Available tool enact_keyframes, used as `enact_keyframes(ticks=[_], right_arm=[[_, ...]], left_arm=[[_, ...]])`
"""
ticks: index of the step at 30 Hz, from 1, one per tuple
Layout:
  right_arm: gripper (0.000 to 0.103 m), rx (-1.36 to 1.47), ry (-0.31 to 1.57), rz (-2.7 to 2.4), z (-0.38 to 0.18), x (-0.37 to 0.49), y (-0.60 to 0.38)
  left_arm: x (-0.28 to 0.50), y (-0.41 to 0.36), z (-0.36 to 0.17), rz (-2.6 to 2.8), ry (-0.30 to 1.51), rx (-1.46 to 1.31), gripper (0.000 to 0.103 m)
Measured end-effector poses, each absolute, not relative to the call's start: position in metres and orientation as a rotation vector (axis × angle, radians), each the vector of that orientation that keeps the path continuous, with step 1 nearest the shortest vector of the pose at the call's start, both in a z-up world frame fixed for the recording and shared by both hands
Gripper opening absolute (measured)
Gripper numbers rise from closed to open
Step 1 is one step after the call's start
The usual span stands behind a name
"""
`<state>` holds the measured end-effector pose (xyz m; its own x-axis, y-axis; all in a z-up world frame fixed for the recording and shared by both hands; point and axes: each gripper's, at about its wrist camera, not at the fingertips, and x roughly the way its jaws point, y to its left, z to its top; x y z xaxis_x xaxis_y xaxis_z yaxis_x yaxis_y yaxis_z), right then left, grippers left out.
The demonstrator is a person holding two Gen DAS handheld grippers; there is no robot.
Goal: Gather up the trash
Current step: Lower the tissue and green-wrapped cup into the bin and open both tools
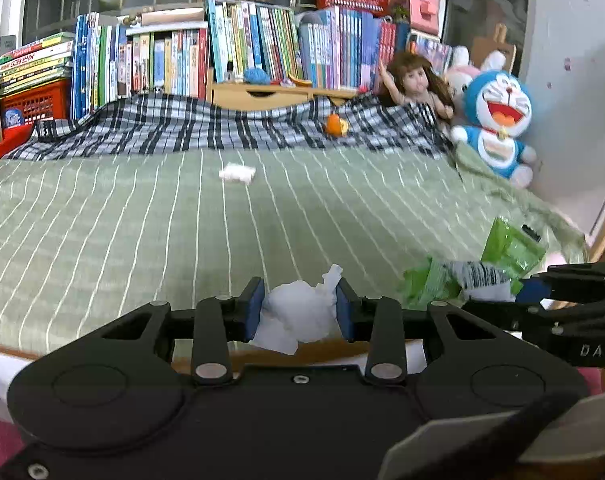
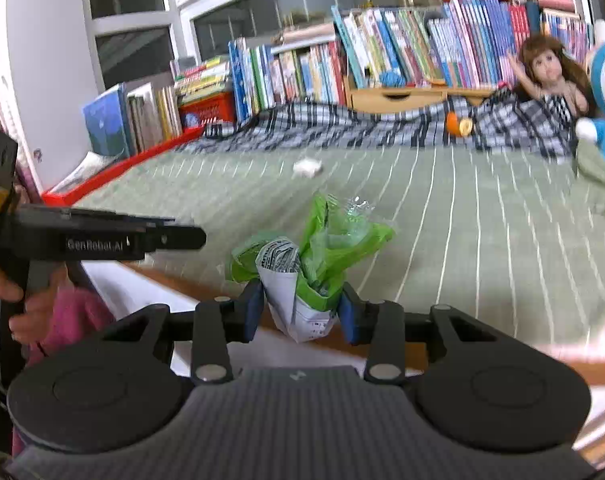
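My left gripper [image 1: 300,310] is shut on a crumpled white tissue [image 1: 298,312] at the near edge of the green striped bed [image 1: 142,220]. My right gripper [image 2: 302,310] is shut on a crumpled green and white wrapper [image 2: 314,264]; the same wrapper [image 1: 474,268] shows at the right of the left wrist view. Another white tissue [image 1: 237,173] lies mid-bed, also visible as the far tissue [image 2: 307,167]. An orange peel [image 1: 336,125] rests on the plaid blanket [image 1: 182,128], and the peel [image 2: 459,124] appears in the right wrist view too.
Books [image 1: 222,52] line the far side behind the bed. A doll [image 1: 416,84] and a blue plush toy [image 1: 496,120] sit at the far right by the wall. A red tray edge [image 2: 118,172] borders the left. A person's hand [image 2: 26,300] holds the left gripper's handle.
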<state>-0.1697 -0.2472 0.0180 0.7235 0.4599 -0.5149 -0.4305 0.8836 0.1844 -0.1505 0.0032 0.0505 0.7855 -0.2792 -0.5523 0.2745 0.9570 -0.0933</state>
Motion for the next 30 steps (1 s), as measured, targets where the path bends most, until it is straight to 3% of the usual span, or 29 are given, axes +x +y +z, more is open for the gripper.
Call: enact_keyframes(ticks=[17,30], right_arm=[[0.046,0.01,0.823,0.531,-0.071,-0.207,-0.227],[0.048,0.005,0.88,0.55,-0.089,-0.204,-0.222]], left_arm=[[-0.173,0.006,-0.046,-0.255,0.88,0.002,0.035],[-0.172,0.004,-0.081,-0.235,0.972,0.022,0.036]])
